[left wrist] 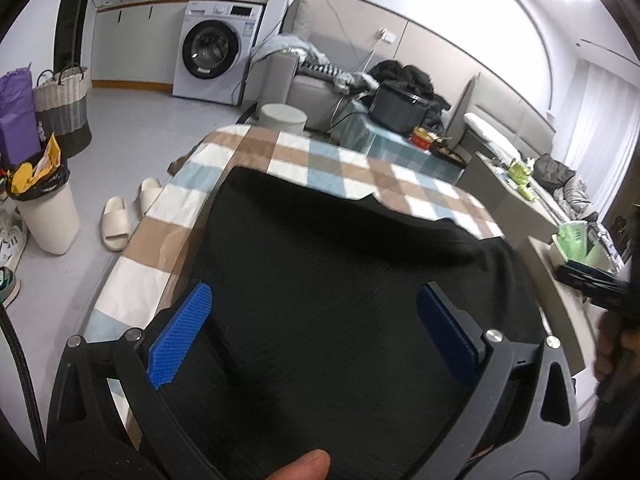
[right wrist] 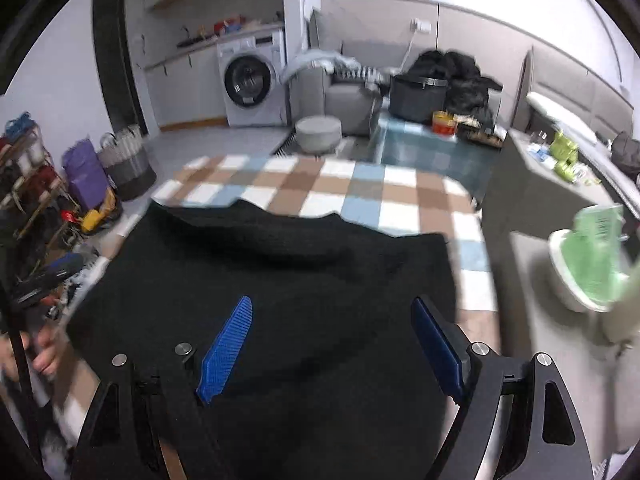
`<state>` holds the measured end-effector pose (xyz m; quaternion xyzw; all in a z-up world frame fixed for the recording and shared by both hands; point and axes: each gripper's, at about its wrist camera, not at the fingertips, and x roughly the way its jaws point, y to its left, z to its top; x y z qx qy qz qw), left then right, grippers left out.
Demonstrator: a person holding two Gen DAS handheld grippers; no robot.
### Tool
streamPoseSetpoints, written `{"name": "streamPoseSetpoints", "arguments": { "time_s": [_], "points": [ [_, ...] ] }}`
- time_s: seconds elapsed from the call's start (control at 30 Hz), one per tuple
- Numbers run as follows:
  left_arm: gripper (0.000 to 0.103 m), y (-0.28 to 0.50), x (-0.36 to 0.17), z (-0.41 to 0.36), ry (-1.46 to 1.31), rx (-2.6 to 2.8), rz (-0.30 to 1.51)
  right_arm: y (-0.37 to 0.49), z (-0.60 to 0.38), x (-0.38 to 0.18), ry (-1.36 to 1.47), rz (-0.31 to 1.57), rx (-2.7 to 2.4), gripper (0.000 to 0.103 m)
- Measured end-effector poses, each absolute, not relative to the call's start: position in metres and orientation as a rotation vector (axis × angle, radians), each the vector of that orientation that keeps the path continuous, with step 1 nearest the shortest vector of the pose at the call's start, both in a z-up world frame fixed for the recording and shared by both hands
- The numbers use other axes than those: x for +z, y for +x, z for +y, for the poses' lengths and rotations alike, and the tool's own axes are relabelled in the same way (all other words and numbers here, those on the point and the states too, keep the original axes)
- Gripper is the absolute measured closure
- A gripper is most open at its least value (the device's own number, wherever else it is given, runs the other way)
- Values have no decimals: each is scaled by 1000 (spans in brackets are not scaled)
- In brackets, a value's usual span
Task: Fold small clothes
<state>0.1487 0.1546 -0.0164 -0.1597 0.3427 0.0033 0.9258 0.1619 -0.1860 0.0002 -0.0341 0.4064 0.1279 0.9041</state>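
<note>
A black ribbed garment [left wrist: 328,264] lies spread on the checked tablecloth [left wrist: 320,152]; its far edge is rumpled. It also shows in the right wrist view [right wrist: 280,272]. My left gripper [left wrist: 314,320] is open, its blue pads [left wrist: 180,336] wide apart just above the near part of the garment. My right gripper [right wrist: 332,340] is open too, its blue pads [right wrist: 226,348] apart over the garment's near right part. Neither holds cloth. The other gripper shows at the right edge of the left wrist view [left wrist: 596,284].
The checked tablecloth [right wrist: 360,188] covers the table. A side counter with a green tissue pack [right wrist: 596,252] stands to the right. A bin [left wrist: 48,216], slippers [left wrist: 116,224] and a basket [left wrist: 64,108] are on the floor at left. A washing machine [left wrist: 216,48] and sofa are behind.
</note>
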Motion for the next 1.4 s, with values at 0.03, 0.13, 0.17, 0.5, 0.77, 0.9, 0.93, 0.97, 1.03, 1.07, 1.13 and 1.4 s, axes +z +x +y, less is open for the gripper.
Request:
{"name": "streamPoseSetpoints", "arguments": {
  "time_s": [0.03, 0.13, 0.17, 0.5, 0.77, 0.9, 0.93, 0.97, 1.03, 1.07, 1.13, 1.4],
  "points": [
    [1, 153, -22, 156, -329, 13, 714, 177, -181, -13, -76, 865, 259, 20],
    [1, 161, -37, 161, -336, 27, 744, 216, -176, -47, -18, 919, 253, 20],
    [1, 163, -41, 162, -336, 32, 752, 227, -176, -58, 21, 934, 268, 20],
    [1, 185, -82, 170, -340, 78, 846, 289, -215, -120, 43, 1044, 63, 44],
    [1, 194, -96, 178, -349, 103, 877, 288, -210, -104, 88, 963, 184, 53],
    [1, 196, -97, 173, -331, 90, 881, 287, -172, -110, 64, 1005, 391, 53],
    [1, 196, -97, 173, -328, 86, 881, 287, -163, -111, 66, 1012, 458, 53],
    [1, 197, -97, 172, -325, 84, 880, 285, -157, -112, 69, 1015, 500, 53],
    [1, 198, -96, 173, -326, 82, 877, 287, -145, -113, 84, 1002, 567, 53],
    [1, 198, -96, 174, -329, 81, 877, 288, -143, -113, 81, 992, 556, 53],
    [1, 197, -95, 175, -336, 85, 875, 302, -153, -117, 28, 984, 322, 53],
    [1, 194, -95, 180, -338, 99, 877, 279, -211, -90, 84, 934, 67, 46]
  ]
}}
